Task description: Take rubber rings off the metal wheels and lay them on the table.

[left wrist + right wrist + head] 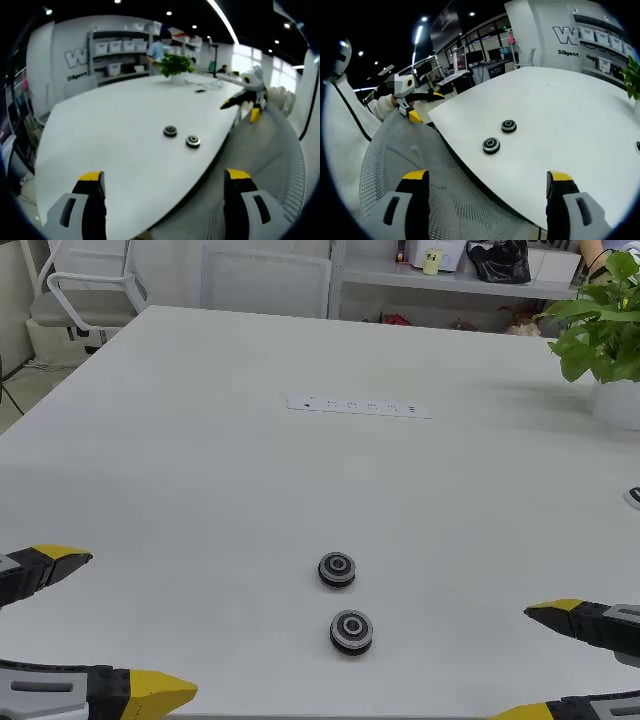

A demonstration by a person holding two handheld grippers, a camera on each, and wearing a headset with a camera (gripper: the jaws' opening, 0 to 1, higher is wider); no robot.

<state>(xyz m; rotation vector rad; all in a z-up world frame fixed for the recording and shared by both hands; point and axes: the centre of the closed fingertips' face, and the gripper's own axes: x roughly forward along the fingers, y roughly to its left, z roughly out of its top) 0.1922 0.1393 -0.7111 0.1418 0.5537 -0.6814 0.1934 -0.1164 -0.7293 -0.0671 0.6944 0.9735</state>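
Black rubber rings (337,628) are on both metal wheels, with grey metal showing round the hubs. The near wheel (352,631) and far wheel (337,569) lie flat on the white table (200,460), close together, ahead of and between both sets of jaws. The left gripper (142,625) and right gripper (510,663) both have their jaws wide open, holding nothing, well apart from the wheels. A power strip (360,406) and potted plant (600,320) sit far beyond. Bare tabletop runs from jaws to wheels, and the table's near edge lies by the jaw tips.
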